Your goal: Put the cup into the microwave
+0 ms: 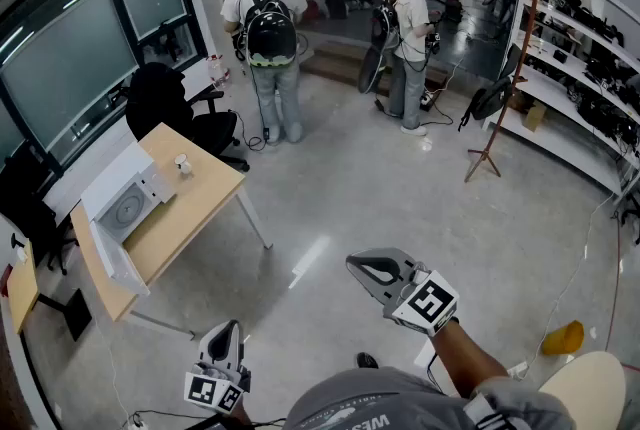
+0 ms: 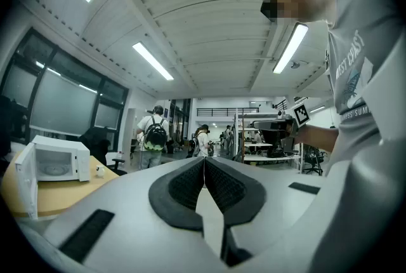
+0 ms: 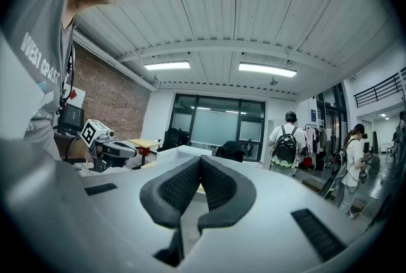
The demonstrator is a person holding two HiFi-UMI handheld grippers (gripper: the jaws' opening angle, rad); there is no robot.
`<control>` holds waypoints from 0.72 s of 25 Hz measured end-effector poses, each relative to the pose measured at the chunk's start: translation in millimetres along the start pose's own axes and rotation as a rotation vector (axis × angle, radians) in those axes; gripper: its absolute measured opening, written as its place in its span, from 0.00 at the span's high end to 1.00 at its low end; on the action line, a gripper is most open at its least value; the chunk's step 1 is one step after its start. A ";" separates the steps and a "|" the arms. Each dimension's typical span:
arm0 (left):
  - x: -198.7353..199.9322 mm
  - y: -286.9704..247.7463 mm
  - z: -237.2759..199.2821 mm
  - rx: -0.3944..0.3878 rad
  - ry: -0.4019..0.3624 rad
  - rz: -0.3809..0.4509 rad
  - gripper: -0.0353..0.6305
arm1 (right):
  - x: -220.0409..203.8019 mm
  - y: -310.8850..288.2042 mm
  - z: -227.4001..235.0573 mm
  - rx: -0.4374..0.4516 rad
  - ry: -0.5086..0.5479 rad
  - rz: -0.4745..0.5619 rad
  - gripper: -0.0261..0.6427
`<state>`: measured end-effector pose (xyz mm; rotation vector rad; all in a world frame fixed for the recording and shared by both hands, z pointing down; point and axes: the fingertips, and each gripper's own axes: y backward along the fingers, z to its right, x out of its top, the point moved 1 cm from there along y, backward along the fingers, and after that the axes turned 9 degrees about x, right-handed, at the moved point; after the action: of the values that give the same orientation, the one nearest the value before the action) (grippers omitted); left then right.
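Standing on the wooden table [image 1: 205, 203] at far left, the open-doored microwave [image 1: 125, 208] has the cup [image 1: 183, 163] just beside it on the tabletop. Left gripper [image 1: 227, 336] and right gripper [image 1: 368, 268] hang well apart from both, jaws together, nothing between them.

Evenly lit indoor hall, seen through wide-angle lenses that bend the edges strongly.
Long white fluorescent ceiling tubes [image 2: 152, 61] give bright, flat light. One throws a pale glare streak on the glossy grey concrete floor [image 1: 310, 260], and shadows under the pale wooden table [image 1: 195, 198] are faint. Both gripper views fade to black at the corners and curve the straight ceiling lines. The left gripper [image 2: 204, 162] and right gripper [image 3: 200, 162] sit close to their lenses and look slightly soft, while the far room is sharper.
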<state>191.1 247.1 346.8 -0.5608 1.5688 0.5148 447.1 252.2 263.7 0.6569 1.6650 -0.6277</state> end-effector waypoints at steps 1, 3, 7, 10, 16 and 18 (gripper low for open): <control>1.0 3.6 0.3 -0.008 0.002 0.002 0.91 | 1.7 1.0 -4.1 -0.008 -0.007 0.000 0.93; 2.9 9.7 1.8 -0.022 0.002 0.004 0.91 | 5.0 4.0 -11.3 -0.021 -0.015 -0.002 0.93; 7.9 19.8 9.3 -0.037 0.001 0.010 0.91 | 11.2 15.1 -22.3 -0.035 -0.012 -0.007 0.93; 10.3 30.4 10.8 -0.034 0.001 0.019 0.91 | 11.3 19.5 -30.0 -0.038 -0.007 -0.014 0.93; 8.7 54.0 3.8 -0.019 0.002 0.023 0.91 | 14.9 11.1 -46.8 -0.028 -0.010 -0.003 0.93; 8.5 62.6 -1.4 -0.010 0.004 0.025 0.91 | 19.1 5.5 -52.8 -0.015 -0.039 0.026 0.93</control>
<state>150.2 294.4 338.1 -0.5506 1.5797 0.5415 412.0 295.2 253.9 0.6506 1.6215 -0.6052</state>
